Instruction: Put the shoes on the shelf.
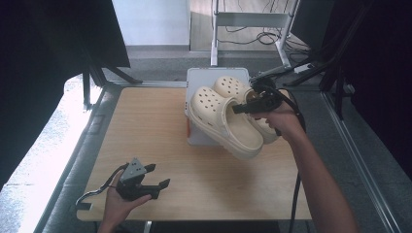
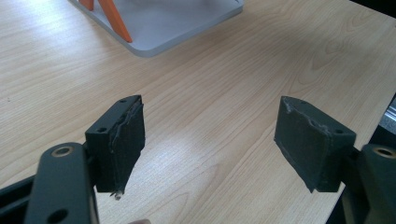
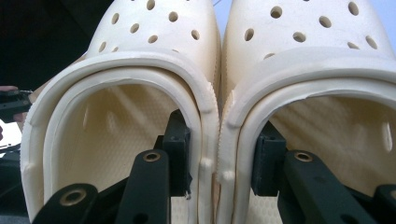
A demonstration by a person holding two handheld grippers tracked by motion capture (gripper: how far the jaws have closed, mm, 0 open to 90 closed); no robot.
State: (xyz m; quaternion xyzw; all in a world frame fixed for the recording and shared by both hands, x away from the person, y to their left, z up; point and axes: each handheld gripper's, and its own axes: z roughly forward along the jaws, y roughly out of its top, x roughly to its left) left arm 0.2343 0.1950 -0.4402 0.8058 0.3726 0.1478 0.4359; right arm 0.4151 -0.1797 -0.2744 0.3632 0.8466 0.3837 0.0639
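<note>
Two black grippers: left gripper [image 1: 154, 180] is topped by a grey three-cornered plate; right gripper [image 1: 238, 108] is trailed by black cable.

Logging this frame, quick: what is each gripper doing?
Left gripper: open, empty.
Right gripper: shut on both clogs' inner walls, pinched together.

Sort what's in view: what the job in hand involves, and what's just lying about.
In the job:
- pair of cream clogs, inner walls pinched together
- right gripper, shut on them
- grey tray beneath

Idle or background:
- left gripper, open over the wooden table
- frame and cables behind
</note>
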